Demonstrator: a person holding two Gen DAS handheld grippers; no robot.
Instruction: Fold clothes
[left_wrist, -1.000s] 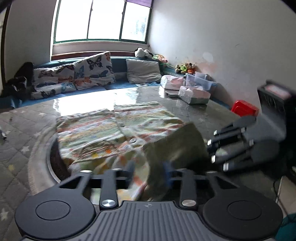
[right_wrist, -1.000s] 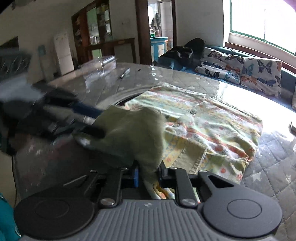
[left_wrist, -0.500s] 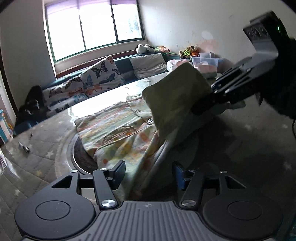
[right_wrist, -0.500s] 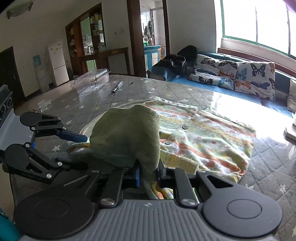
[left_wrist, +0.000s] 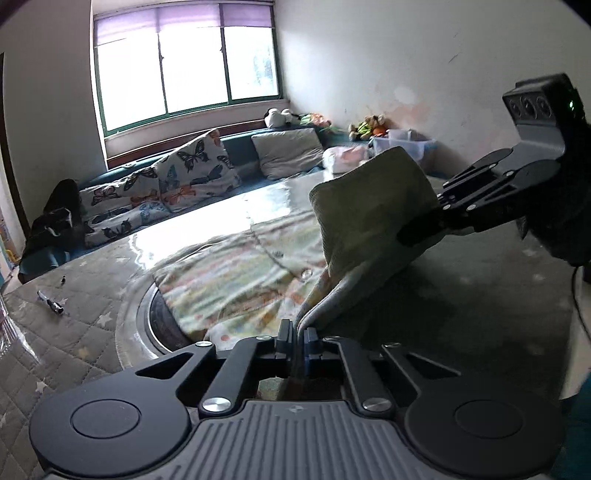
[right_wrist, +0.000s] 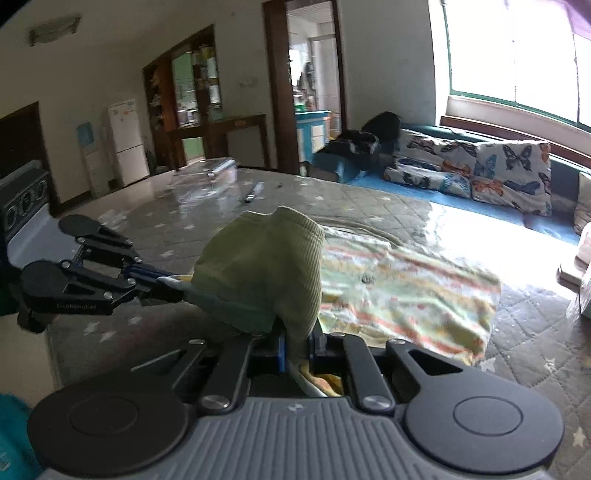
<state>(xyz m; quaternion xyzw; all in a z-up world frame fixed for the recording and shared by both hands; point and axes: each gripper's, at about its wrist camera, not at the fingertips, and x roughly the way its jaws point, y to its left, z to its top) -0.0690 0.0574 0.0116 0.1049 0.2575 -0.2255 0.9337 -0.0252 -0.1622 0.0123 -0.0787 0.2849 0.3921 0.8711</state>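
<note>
On table (left_wrist: 480, 295): left gripper (left_wrist: 298, 336) just clamped shirt (left_wrist: 236, 280) hem; right gripper (right_wrist: 296, 345) grips green cuff (right_wrist: 266, 266). Shirt body lies ahead toward window, flat.

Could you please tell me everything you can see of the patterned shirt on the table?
The patterned shirt is a soft buttoned garment with pale yellow, green and orange stripes. Most of it lies flat on the quilted table. Its near side is lifted, showing a ribbed olive-green sleeve or cuff. The left tongs have just closed on its edge; the right tongs pinch the green part.
</note>
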